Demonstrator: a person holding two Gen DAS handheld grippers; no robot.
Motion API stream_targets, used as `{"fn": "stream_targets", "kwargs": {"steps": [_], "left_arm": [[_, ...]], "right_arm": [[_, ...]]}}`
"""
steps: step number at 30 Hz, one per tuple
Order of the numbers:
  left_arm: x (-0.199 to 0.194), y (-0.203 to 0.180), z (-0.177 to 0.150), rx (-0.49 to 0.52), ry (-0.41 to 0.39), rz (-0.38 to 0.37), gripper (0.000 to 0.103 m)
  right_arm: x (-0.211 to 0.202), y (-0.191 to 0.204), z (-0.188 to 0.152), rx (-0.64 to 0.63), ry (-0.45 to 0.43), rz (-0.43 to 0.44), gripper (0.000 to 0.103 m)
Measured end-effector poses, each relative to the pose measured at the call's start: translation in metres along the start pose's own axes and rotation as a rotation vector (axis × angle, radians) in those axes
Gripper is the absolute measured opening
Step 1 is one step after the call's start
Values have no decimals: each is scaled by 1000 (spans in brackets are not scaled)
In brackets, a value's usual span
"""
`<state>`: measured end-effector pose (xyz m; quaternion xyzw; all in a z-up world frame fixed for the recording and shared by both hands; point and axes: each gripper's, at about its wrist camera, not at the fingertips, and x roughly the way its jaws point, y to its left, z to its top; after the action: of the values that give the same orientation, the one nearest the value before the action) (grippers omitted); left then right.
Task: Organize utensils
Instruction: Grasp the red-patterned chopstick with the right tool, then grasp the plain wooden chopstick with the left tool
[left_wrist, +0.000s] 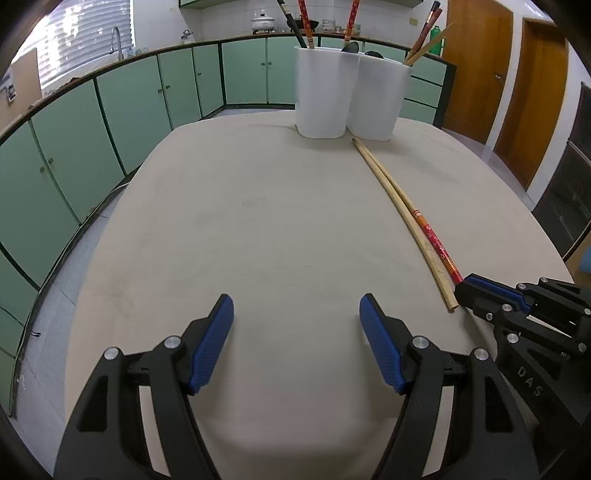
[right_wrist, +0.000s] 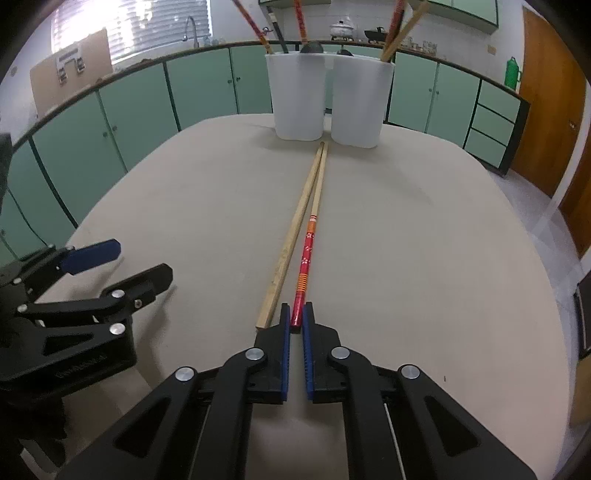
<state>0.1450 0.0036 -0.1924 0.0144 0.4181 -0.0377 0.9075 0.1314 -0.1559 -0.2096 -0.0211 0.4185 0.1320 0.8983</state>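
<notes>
A red patterned chopstick (right_wrist: 307, 251) lies on the beige worktop (right_wrist: 424, 258), its bare wooden tip pointing toward two white holders at the far edge and its red end toward the camera. That near end sits between the blue pads of the right claw (right_wrist: 296, 317), which is pressed together and pinching it right at the tip. Just to its left lies a plain wooden chopstick (right_wrist: 295, 229); the two touch or nearly touch at their far tips and spread slightly apart at the near ends. The plain one is free of the claw, its square end resting on the worktop just beside the left finger.

The far tips stop just short of the gap between the left white holder (right_wrist: 297, 99) and the right white holder (right_wrist: 360, 103), which stand side by side, touching or nearly so. Both hold upright utensils: red patterned chopsticks and a dark-handled utensil in the left one, brown and wooden sticks in the right one.

The left claw (left_wrist: 296, 317) hovers over a bare stretch of worktop to the left of the chopsticks, its blue pads spread wide with nothing between them.

Green cabinets (left_wrist: 122, 96) run along the back of the room behind the worktop.
</notes>
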Motion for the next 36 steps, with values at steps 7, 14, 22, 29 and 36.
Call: {"fn": "stream_targets", "kwargs": {"steps": [7,14,22,29,36], "left_arm": [[0,-15,1,12,4,-28,69],[0,-36,1,4,5,-86,69],[4,-58,1,19,10,-116,69],[12,-70,2,19,35,-94,67],[14,-75,3,19,37,-51,55]], "right_arm": [[-10,-18,-8,42,-9,-11,6],[-17,-48,-14,87,-20,-61,6],[-16,-75,-13,149,-28,-82,6],[-14,-79,-14,165,-24,-71,6],[-15,-80,-16,171,-23,-63,6]]}}
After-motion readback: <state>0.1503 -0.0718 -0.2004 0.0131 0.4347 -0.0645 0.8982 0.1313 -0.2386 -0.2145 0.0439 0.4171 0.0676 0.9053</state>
